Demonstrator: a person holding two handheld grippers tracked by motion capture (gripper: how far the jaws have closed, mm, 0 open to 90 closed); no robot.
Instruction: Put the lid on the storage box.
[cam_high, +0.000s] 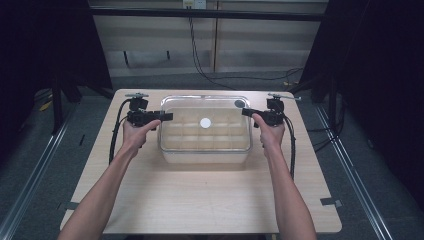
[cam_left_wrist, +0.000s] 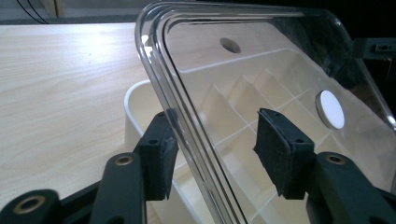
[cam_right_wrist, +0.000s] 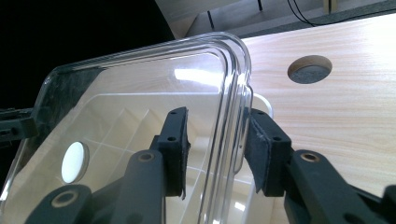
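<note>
A clear plastic lid (cam_high: 205, 107) with a white round disc (cam_high: 205, 123) at its middle lies over a cream box (cam_high: 205, 150) divided into several compartments, in the centre of the table. My left gripper (cam_high: 167, 116) is at the lid's left edge. In the left gripper view the lid's rim (cam_left_wrist: 187, 135) runs between the jaws (cam_left_wrist: 215, 149): it sits close to one pad (cam_left_wrist: 161, 151), while the other pad is well clear. My right gripper (cam_high: 246, 112) straddles the lid's right rim (cam_right_wrist: 236, 116). Its jaws (cam_right_wrist: 217, 151) stand slightly apart around the rim.
The wooden table (cam_high: 200, 200) has a round hole (cam_high: 239, 103) behind the box at the right. Black cables trail from both grippers along the table's sides. Dark floor and rails surround the table.
</note>
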